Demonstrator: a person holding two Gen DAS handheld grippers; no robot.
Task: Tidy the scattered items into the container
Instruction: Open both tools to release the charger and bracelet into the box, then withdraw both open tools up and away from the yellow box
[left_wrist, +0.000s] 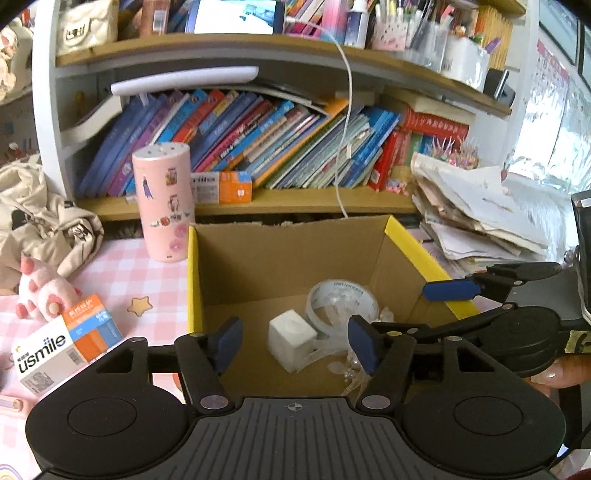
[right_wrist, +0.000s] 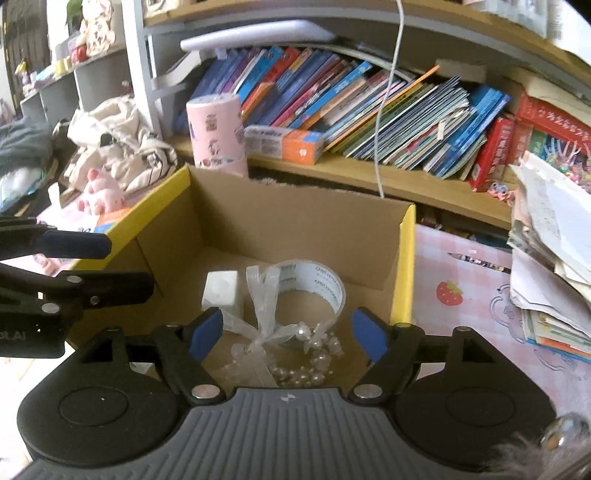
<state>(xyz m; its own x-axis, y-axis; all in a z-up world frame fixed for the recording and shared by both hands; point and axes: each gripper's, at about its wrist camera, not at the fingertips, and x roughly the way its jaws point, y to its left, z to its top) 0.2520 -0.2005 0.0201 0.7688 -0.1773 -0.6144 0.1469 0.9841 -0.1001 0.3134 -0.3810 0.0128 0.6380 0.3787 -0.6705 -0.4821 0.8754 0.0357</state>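
Both grippers are hanging over the cardboard box (left_wrist: 413, 243), the left gripper (left_wrist: 295, 345) and the right gripper (right_wrist: 288, 332) each gaping and holding nothing; the toothpaste box (left_wrist: 70, 339) is lying on the tablecloth to the left, its long axis slanting away, so the left hand is sitting nearer; the tape roll (right_wrist: 314, 291) is already resting inside.

Left tongs (left_wrist: 295, 345) parted and empty, right tongs (right_wrist: 288, 334) likewise, side by side

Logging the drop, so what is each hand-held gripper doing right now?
Left hand-held gripper: open, holding nothing, above the cardboard box.
Right hand-held gripper: open, holding nothing, above the same box.
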